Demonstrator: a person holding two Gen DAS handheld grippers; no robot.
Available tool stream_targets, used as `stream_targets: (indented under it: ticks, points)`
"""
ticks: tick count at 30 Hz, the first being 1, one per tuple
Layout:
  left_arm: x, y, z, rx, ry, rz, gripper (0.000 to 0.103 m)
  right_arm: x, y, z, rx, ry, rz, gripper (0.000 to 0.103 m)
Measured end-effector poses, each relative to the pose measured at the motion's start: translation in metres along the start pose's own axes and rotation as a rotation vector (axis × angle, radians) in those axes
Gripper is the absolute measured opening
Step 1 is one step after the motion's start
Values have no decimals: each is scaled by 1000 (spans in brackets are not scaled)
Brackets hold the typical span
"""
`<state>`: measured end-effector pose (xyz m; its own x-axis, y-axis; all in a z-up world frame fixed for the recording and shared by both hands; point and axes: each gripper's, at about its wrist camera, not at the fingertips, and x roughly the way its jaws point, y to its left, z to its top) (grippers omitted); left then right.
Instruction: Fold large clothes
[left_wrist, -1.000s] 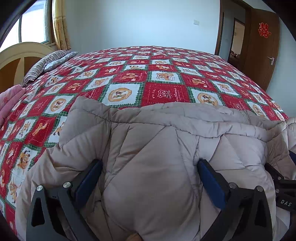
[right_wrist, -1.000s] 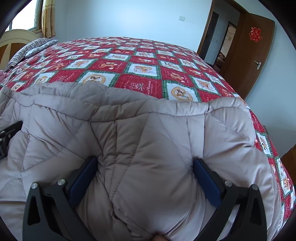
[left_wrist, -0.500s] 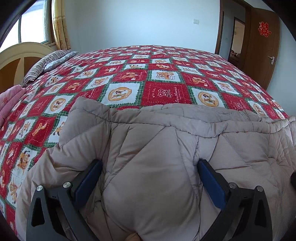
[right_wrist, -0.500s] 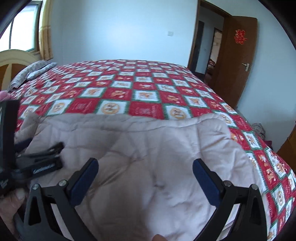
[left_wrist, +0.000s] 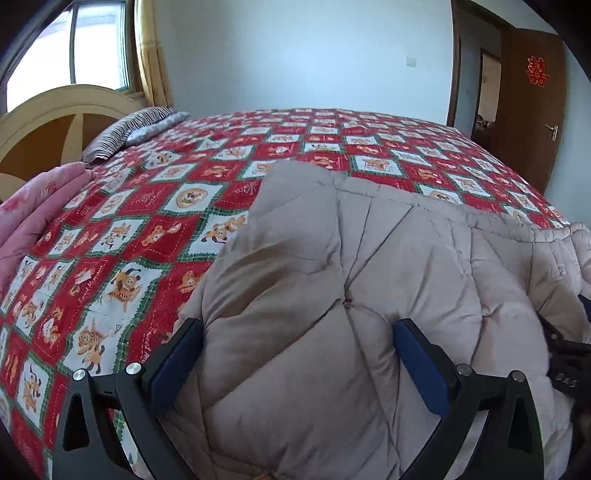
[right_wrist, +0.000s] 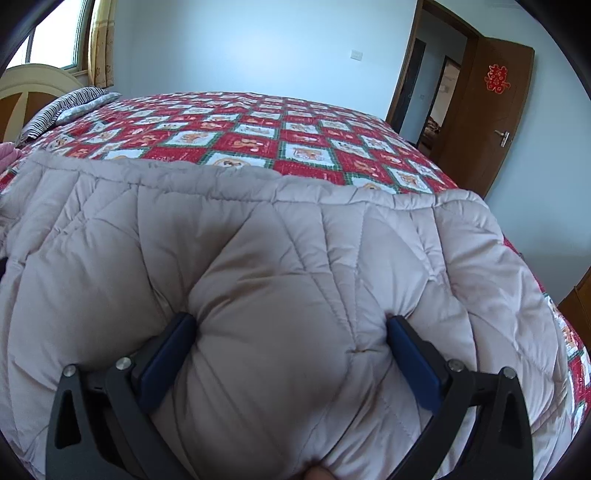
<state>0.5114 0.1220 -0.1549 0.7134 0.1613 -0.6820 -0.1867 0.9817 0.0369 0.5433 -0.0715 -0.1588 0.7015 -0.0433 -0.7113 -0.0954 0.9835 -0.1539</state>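
Padded beige coat (left_wrist: 332, 295) bunched on the patterned bed (left_wrist: 147, 229)
Left tool (left_wrist: 295, 354) and right tool (right_wrist: 291, 343) each pinch a thick fold, likely to fold it over

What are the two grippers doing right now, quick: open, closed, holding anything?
Left gripper: jaws spread wide, pressing a thick bunch of the beige padded coat between them.
Right gripper: the same, jaws wide around a bulge of the coat.

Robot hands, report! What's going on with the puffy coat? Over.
Both grippers, left and right, clamped on coat. Coat bunched on bed. Nothing in the way.
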Motion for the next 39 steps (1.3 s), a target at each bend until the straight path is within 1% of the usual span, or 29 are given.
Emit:
stream_targets:
  ticks: [2,3,4,5,6,8,9,10,11,12,13,14,17,23,29,31,32,33,36,38,39]
  points:
    - [0,-13,-3,56,-12,57,102,-7,-9,2,-11,11,69,103]
    - [1,-17,-3,75,-15,74,102,-19,-20,2,4,-20,112,103]
    - [1,-20,-4,87,-18,86,102,-30,-29,1,22,-59,121,103]
    - [2,-17,-3,85,-18,86,102,-44,-44,1,37,-110,89,103]
    - [2,-14,-3,79,-17,81,102,-51,-55,1,44,-136,55,103]
    - [3,-9,-4,61,-17,64,102,-55,-82,2,71,-158,-41,103]
    - [4,-8,-5,52,-15,57,102,-49,-102,1,104,-137,-109,103]
    - [3,-8,-5,49,-14,54,102,-42,-114,0,130,-114,-133,103]
    - [3,-8,-5,48,-14,52,102,-27,-133,-5,185,-59,-134,103]
    - [3,-7,-6,46,-16,48,102,-17,-144,-10,223,-17,-115,103]
    - [4,-8,-6,46,-18,46,102,-7,-151,-15,255,12,-90,103]
    - [4,-8,-7,45,-21,46,102,0,-156,-19,283,20,-60,103]
    - [4,-10,-8,44,-24,49,102,8,-154,-20,286,19,-65,103]
    - [5,-10,-9,40,-21,45,102,24,-157,-21,294,83,-29,103]
    - [6,-8,-9,33,-19,37,102,26,-151,-18,264,110,-56,103]
    - [6,-8,-10,34,-17,40,102,18,-147,-14,238,119,-88,103]
    - [7,-9,-10,36,-17,42,102,9,-143,-14,228,109,-115,103]
    - [7,-8,-10,36,-16,43,102,-8,-136,-14,228,74,-126,103]
    - [7,-9,-10,35,-18,42,102,-46,-113,-15,215,-32,-87,103]
    - [7,-9,-10,35,-19,42,102,-70,-93,-16,195,-108,-81,103]
    - [7,-9,-10,35,-19,42,102,-77,-86,-16,185,-128,-87,103]
